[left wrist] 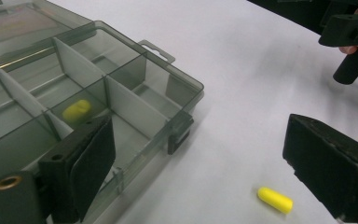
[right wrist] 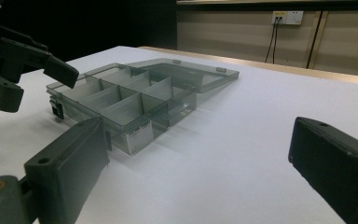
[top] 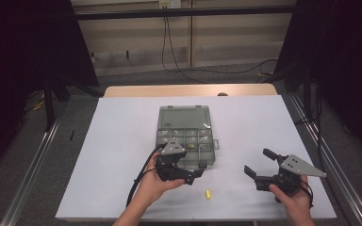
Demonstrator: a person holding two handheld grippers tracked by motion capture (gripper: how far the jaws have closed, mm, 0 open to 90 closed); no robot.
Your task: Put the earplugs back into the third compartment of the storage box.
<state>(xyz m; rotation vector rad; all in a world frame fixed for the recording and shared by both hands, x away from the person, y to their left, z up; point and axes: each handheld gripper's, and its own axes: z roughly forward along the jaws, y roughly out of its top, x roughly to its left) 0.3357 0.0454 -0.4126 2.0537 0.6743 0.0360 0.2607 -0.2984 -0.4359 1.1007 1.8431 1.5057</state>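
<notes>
The clear grey box point(top: 185, 133) sits at the middle of the white tabletop point(top: 118, 141), with its lid point(top: 185, 117) swung open and lying flat on the far side. Dividers split the box into compartments. In the left tongs view, one yellow capsule point(left wrist: 77, 110) lies inside a compartment near the front edge of the box. A second yellow capsule point(top: 208, 193) lies loose on the tabletop, just in front of the box's near right corner and apart from it; the same capsule point(left wrist: 274, 199) is seen in the left tongs view between my two jaws, touching neither.

My left tongs point(top: 191, 173) are held in my left hand point(top: 158, 183) over the near edge of the box. The jaws stand wide apart and hold nothing; one jaw hangs over the box's front compartments, the other over bare tabletop to the right.

My right tongs point(top: 259, 162) are held in my right hand point(top: 292, 195) well to the right of the box, above bare tabletop. Their jaws also stand wide and hold nothing, and they point left toward the box point(right wrist: 126, 100).

Behind the tabletop, cables point(top: 169, 47) hang from a wall socket point(top: 168, 4) down to the floor.
</notes>
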